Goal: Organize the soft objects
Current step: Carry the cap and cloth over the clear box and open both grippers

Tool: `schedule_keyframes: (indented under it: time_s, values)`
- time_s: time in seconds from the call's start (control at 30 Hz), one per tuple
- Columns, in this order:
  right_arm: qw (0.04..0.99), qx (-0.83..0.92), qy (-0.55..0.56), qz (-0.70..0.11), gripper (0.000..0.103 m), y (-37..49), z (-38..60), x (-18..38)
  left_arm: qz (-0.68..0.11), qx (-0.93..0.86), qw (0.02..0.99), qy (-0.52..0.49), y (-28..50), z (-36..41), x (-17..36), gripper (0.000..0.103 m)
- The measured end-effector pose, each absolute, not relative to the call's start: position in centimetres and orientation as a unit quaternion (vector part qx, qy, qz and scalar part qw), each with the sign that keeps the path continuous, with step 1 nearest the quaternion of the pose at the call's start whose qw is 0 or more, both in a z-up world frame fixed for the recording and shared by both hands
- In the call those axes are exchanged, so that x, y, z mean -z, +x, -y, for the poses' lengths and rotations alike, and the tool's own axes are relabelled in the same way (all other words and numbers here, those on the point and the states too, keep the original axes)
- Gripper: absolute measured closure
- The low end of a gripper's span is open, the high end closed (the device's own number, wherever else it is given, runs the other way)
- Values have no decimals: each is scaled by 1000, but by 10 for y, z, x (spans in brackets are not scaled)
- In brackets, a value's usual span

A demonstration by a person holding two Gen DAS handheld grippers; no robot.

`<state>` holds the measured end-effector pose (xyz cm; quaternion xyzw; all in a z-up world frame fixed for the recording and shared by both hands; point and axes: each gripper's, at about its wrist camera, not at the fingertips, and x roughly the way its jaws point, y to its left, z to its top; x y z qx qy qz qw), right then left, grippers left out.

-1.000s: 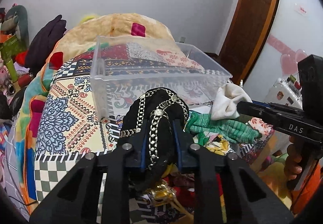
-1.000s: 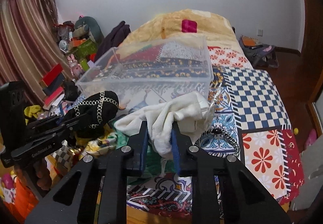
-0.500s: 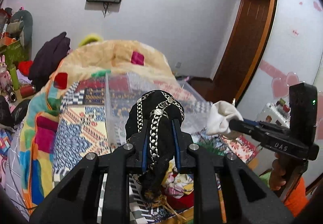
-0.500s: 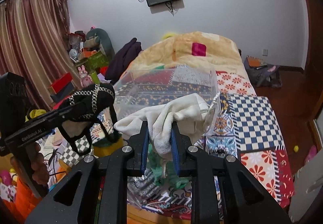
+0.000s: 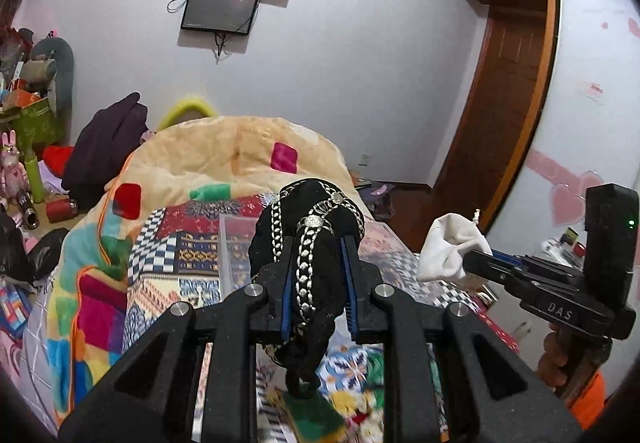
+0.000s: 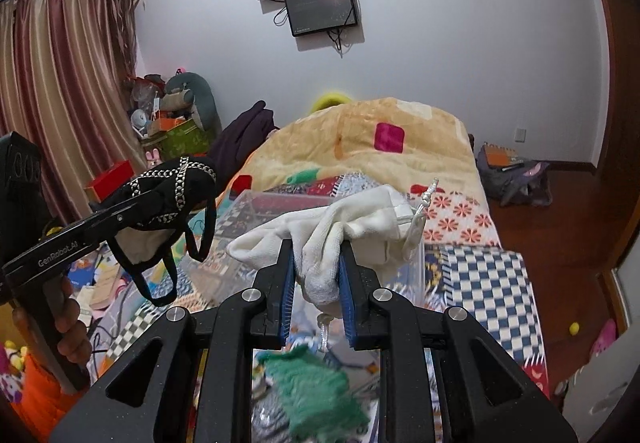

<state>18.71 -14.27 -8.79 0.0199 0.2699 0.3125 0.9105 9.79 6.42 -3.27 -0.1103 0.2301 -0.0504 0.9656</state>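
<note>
My left gripper is shut on a black fabric piece with silver chains and holds it high above the bed; it also shows in the right wrist view, its straps hanging down. My right gripper is shut on a white cloth pouch with a drawstring, also raised; it shows in the left wrist view. The clear plastic bin stands on the patterned bed below and ahead of both grippers, mostly hidden behind the held items. A green knitted piece lies blurred under the right gripper.
The bed carries a patchwork cover and a beige blanket heap at the far end. Toys and boxes crowd the left side. A wooden door and wardrobe stand to the right. Bags lie on the floor.
Both grippers have risen with their items, tilting the views up. The bin and green piece have dropped low in view. Both jaws have stayed shut.
</note>
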Motion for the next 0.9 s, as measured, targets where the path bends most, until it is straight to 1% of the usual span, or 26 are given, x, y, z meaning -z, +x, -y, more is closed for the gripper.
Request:
schedule_keyframes:
  time_s: [0.2,0.33,0.63,0.8,0.83,0.87,0.9]
  values:
    - [909,-310,5,-279,85,210,124,90,-240,37,967,-78,126,-56,40,83]
    - [904,-305,-8,-299,85,226,112,102,-257,27,964,-58,145,-48,51,83]
    - [883,-290,-53,-365,84,253,88,138,-333,17,942,-44,191,-46,91,83]
    - [872,-292,-64,-387,83,256,83,147,-363,22,931,-26,198,-39,105,83]
    - [870,-293,-66,-390,83,256,82,147,-366,24,930,-25,198,-39,107,80]
    - [868,-294,-68,-394,82,256,81,148,-368,25,929,-25,197,-38,108,74]
    - [866,-296,-70,-397,81,255,82,148,-367,26,930,-25,196,-37,108,71]
